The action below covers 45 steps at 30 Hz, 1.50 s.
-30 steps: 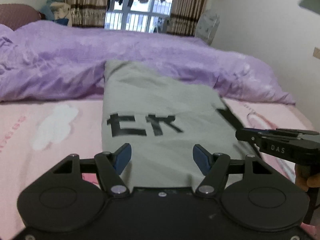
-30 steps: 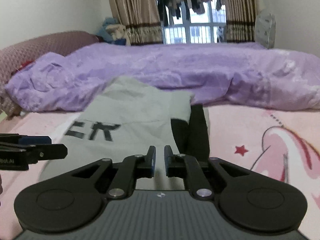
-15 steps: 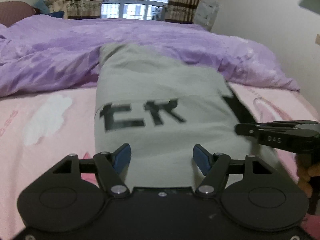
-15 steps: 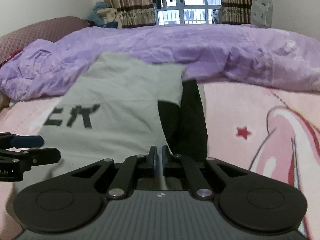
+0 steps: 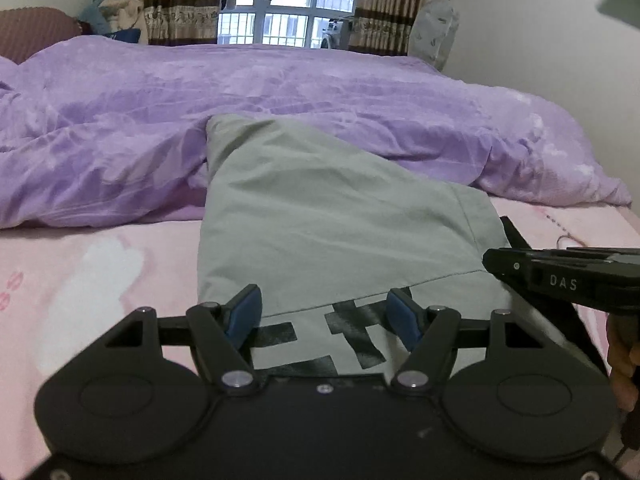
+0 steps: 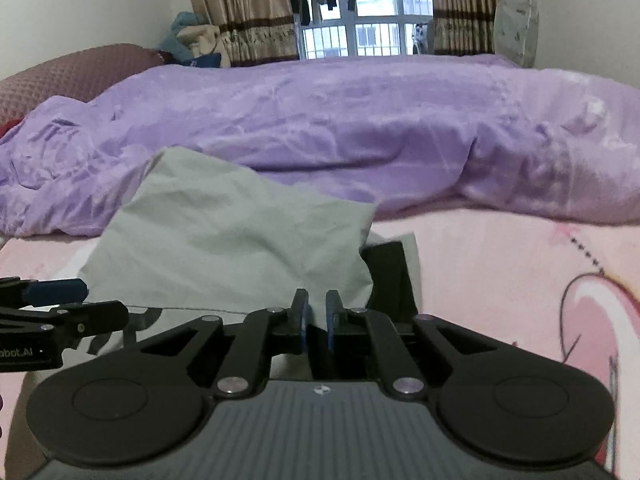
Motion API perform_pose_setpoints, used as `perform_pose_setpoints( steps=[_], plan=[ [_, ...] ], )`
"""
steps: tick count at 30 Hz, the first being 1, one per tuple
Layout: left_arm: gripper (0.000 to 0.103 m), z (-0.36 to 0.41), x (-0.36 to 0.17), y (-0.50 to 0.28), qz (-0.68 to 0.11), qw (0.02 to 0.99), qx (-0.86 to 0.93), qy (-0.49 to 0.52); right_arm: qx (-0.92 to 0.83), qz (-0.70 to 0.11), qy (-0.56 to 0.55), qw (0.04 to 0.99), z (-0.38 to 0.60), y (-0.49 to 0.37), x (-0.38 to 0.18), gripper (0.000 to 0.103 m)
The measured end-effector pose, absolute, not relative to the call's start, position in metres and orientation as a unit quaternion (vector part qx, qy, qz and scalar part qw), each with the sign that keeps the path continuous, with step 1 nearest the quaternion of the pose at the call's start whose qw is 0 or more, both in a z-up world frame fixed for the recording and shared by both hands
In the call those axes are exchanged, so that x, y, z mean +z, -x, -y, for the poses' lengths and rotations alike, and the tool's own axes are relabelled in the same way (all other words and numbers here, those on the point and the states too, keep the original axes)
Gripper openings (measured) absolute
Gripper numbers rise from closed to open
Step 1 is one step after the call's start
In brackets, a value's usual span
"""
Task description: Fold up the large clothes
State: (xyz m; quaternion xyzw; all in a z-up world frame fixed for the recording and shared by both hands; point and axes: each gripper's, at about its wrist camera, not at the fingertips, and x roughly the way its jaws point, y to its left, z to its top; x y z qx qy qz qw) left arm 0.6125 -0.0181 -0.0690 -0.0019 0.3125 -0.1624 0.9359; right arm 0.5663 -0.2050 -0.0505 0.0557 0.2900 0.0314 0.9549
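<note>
Grey shirt [image 5: 332,216] on bed [image 5: 80,280]: right hand-held gripper [image 6: 316,316] clamped on its hem for folding (left hand-held gripper [image 5: 324,316] apart).

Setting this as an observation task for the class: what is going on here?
A person with two handheld grippers is folding a large grey garment with black lettering on a pink bed sheet. The right gripper is shut; whether it pinches cloth is unclear. The left gripper is open above the lettering. A purple duvet lies behind.
</note>
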Motion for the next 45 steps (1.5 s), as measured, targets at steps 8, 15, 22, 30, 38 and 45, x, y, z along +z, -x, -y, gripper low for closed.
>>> perform_pose_setpoints(
  steps=[8,15,22,30,38,45],
  plan=[
    [0.069,0.015,-0.058,-0.606,-0.321,0.934,-0.157,0.027,0.024,-0.291,-0.066,0.954,0.205,-0.556,-0.043,0.008],
    [0.069,0.009,-0.034,-0.519,-0.290,0.943,-0.165,0.013,0.018,-0.267,-0.046,0.963,0.197,-0.479,-0.014,0.010],
    [0.069,0.002,-0.057,-0.438,-0.307,0.939,-0.156,0.023,0.031,-0.262,-0.044,0.964,0.194,-0.407,-0.021,0.011],
    [0.070,0.011,-0.096,-0.428,-0.328,0.932,-0.153,0.013,0.018,-0.302,-0.035,0.952,0.195,-0.395,-0.064,0.011],
    [0.072,0.007,-0.106,-0.423,-0.314,0.937,-0.152,0.027,0.023,-0.297,-0.053,0.953,0.200,-0.394,-0.088,0.010],
    [0.072,0.006,-0.093,-0.405,-0.301,0.943,-0.141,0.029,0.026,-0.271,-0.060,0.960,0.198,-0.372,-0.071,0.014]
  ],
)
